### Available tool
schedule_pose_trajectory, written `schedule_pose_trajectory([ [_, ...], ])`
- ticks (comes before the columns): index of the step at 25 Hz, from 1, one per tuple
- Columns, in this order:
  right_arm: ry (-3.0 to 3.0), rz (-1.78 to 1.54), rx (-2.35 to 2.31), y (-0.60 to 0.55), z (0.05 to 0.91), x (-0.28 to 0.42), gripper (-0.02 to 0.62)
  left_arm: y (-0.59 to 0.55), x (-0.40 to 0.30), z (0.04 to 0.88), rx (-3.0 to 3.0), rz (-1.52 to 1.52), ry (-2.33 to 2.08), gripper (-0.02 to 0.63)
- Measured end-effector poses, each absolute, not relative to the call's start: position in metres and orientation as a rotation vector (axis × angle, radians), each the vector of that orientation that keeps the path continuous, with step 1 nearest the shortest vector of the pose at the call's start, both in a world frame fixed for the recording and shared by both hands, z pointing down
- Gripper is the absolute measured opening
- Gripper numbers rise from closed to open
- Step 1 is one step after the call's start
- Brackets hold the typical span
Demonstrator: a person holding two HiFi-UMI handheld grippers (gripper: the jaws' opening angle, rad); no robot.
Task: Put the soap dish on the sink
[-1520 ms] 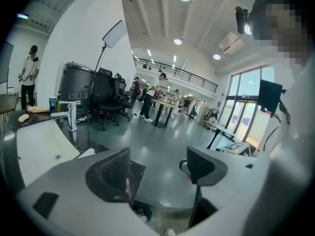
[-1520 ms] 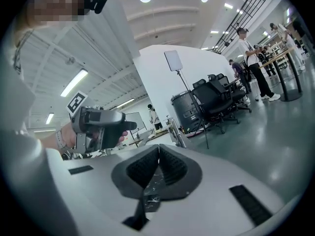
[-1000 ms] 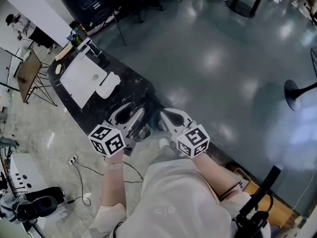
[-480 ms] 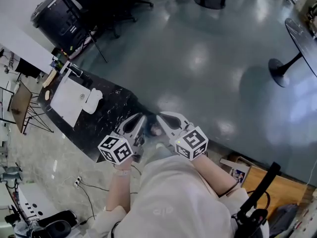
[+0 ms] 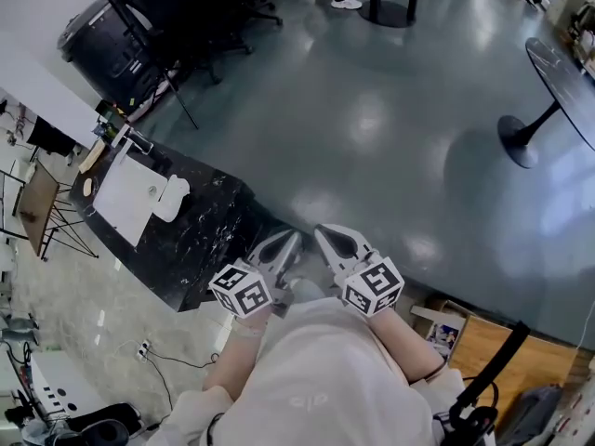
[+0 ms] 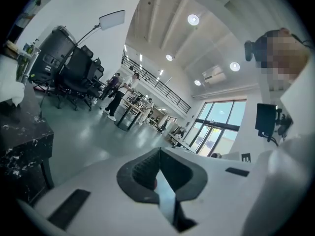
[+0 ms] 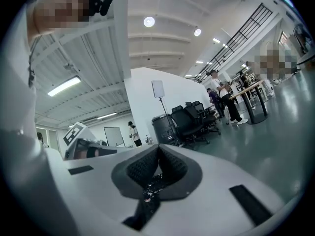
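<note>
The white soap dish (image 5: 171,198) lies on the black marble counter (image 5: 200,235), touching the right side of the white sink (image 5: 125,198). Both grippers hang close to the person's body, past the counter's near end and well away from the dish. My left gripper (image 5: 290,242) is closing its jaws, which meet at the tips (image 6: 158,151) with nothing between them. My right gripper (image 5: 327,235) is shut and empty (image 7: 158,149). In the left gripper view the counter's corner (image 6: 24,141) shows at the left edge, with a white shape on it that I cannot identify.
Black office chairs (image 5: 209,7) and a large black drum (image 5: 102,40) stand beyond the counter. A round table's foot (image 5: 519,130) is at the right. A wooden crate (image 5: 483,342) sits by the person's right side. An easel (image 5: 42,207) stands left of the counter. People stand far off.
Both grippers have drawn back from the counter's near end toward the person's body. The left jaws, open a second ago, have come together. The soap dish has stayed beside the sink.
</note>
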State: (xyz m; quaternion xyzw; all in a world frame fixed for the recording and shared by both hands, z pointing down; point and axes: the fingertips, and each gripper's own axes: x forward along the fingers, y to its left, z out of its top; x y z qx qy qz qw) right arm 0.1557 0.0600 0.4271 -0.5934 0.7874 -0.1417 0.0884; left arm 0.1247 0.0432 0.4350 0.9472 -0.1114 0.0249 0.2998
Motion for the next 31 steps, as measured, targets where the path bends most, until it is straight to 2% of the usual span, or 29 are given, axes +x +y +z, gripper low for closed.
schedule_pose_trajectory([
  [31, 2.308, -0.463, -1.740, 0.067, 0.434, 0.166, 0.020, 0.050, 0.131, 0.442, 2.481, 0.065, -0.285, 0.008],
])
